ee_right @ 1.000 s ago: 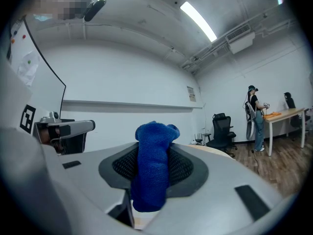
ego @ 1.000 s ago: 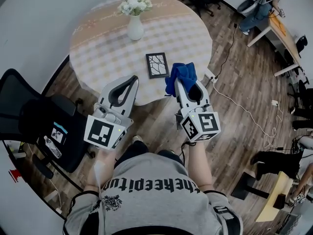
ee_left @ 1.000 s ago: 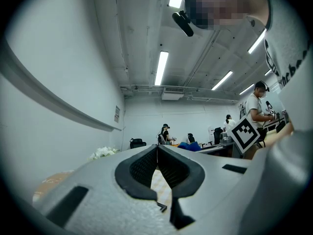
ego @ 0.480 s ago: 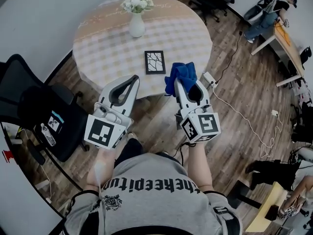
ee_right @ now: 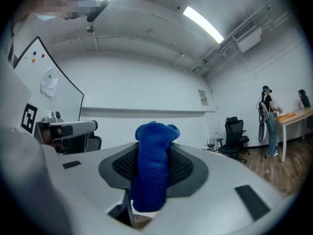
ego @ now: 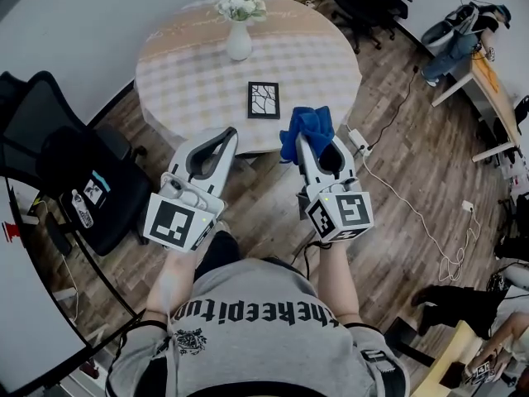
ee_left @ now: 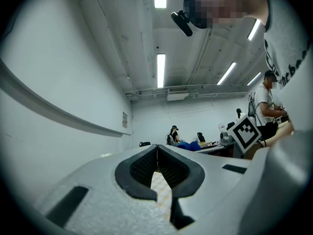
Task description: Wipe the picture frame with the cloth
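At the left of the head view we saw a black office chair (ego: 74,160) beside the round table (ego: 182,73). The left gripper (ego: 223,135) pointed toward the table's near edge. Only its own view showed the jaws drawn together at the tips, with nothing held between them.

On the table's far side stood a white vase (ego: 239,41) of pale flowers. Nearer us the picture frame (ego: 264,99) lay flat, apart from both grippers and out of both gripper views. Its picture was too small to make out beyond pale branching lines.

To the right, the right gripper (ego: 309,135) had its jaws clamped on the blue cloth (ego: 307,124). The cloth bunched out past the tips and hid them from above. The right gripper view showed it squeezed between the dark pads (ee_right: 182,167).
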The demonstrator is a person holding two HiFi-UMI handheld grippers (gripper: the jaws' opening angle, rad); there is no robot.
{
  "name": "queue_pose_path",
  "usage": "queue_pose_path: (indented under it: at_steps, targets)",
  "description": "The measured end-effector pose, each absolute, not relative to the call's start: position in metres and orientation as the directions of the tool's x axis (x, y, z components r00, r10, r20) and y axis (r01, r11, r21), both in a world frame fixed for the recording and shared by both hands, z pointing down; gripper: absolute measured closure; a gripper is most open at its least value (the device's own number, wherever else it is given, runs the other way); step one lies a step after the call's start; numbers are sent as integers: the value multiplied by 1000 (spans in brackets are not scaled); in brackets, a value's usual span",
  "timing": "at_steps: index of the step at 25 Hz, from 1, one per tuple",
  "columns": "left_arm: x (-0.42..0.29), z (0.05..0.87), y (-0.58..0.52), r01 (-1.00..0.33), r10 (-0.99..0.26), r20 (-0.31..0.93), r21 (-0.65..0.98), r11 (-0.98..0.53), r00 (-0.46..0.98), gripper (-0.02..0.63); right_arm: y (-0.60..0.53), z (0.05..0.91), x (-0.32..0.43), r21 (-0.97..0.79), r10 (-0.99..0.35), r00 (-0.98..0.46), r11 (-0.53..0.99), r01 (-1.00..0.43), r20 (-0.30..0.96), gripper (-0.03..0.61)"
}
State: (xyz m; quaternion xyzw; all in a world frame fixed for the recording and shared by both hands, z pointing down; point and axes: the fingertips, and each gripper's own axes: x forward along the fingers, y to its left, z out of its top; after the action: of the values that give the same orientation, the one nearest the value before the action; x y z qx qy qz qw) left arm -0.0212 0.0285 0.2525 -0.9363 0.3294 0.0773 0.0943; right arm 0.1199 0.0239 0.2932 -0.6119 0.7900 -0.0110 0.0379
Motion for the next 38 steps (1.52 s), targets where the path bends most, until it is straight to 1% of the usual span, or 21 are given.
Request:
queue_pose_path:
  at_steps: [13,21,38]
  targets:
    - [-11,241,81,-677,-644,-217,-157,-719,734,598,69,284,129,-64,-948,-308,314,-947,-83,433]
    - [-2,245,107,-698,-668,-207,-141,-702,714,597,92,287,137,-51,-938,-337,341,-939,-82,433]
    - [9,242,132,-704,-671,-219,-165,-691,709,598,117,284,144,-35,-933,-347,351,-936,-92,433]
